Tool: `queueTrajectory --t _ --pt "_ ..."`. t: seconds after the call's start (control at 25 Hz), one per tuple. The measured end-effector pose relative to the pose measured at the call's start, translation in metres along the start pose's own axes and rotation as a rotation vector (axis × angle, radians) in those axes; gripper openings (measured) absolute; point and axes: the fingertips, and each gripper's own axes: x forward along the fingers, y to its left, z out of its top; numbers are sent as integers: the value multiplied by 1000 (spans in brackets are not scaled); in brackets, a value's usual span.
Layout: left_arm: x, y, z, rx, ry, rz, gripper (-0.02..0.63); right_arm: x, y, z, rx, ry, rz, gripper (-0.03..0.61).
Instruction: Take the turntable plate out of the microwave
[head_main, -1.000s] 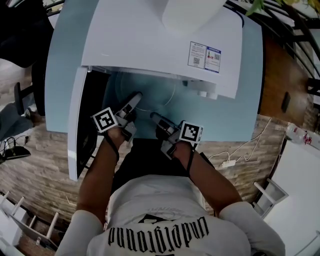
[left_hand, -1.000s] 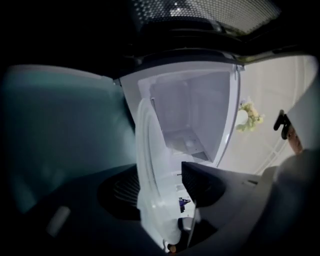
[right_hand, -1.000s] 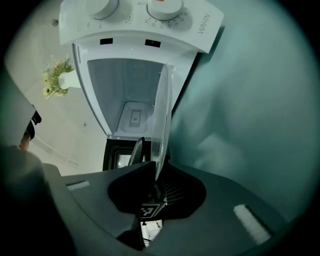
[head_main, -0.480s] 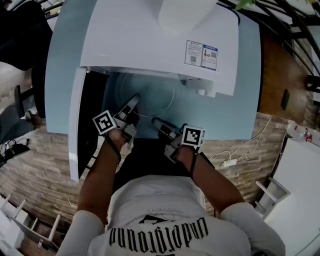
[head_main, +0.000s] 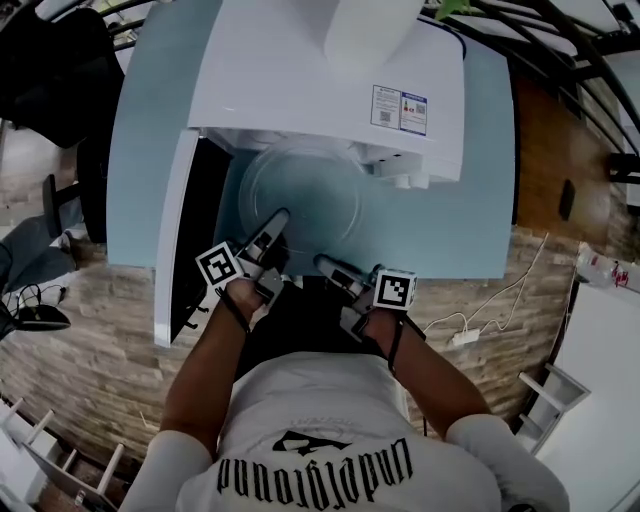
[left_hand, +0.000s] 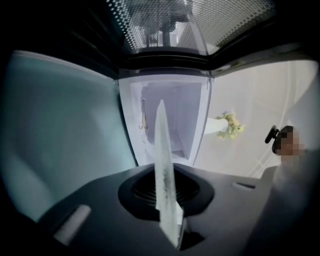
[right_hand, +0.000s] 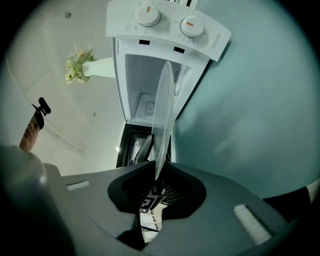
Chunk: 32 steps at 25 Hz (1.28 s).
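The clear glass turntable plate (head_main: 305, 195) hangs level in front of the white microwave (head_main: 320, 90), most of it outside the cavity and over the pale blue table (head_main: 480, 180). My left gripper (head_main: 278, 217) holds its near left rim; its jaws have just been closing, with the rim between them. My right gripper (head_main: 322, 262) is shut on the near right rim. In the left gripper view the plate (left_hand: 163, 160) runs edge-on between the jaws. The right gripper view shows the plate (right_hand: 162, 115) the same way, with the microwave's knobs (right_hand: 170, 22) behind it.
The microwave door (head_main: 175, 240) stands wide open at the left. A white vase (head_main: 365, 25) stands on top of the microwave. A black chair (head_main: 50, 70) is at far left. A power strip (head_main: 465, 335) lies on the floor, with white furniture (head_main: 600, 380) at right.
The plate has slid out of the cavity toward me and shows almost whole. Both grippers have drawn back with it. The left jaws have closed on the rim.
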Motion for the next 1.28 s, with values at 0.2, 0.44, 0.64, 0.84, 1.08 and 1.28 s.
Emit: queueTrajectory --t 0.2,0.44,0.64,0.84,1.08,1.28 --pt "-15 -24 -20 -22 12 -10 78 -18 23 -19 -35 -20 26 43" --pt "-30 -63 -40 1 20 -48 77 -43 52 -40 -68 -38 42 44" --pt "-38 -95 -60 19 19 -74 77 -66 79 -52 -106 -42 69 43" --pt "-49 -119 -87 19 -13 -75 77 -94 94 -67 -128 -22 106 43" --pt "-70 -142 -127 31 -78 -84 75 -133 103 -95 -156 20 150 43" --pt "-97 -159 -164 52 -119 -82 75 -167 108 -127 -169 51 159 44"
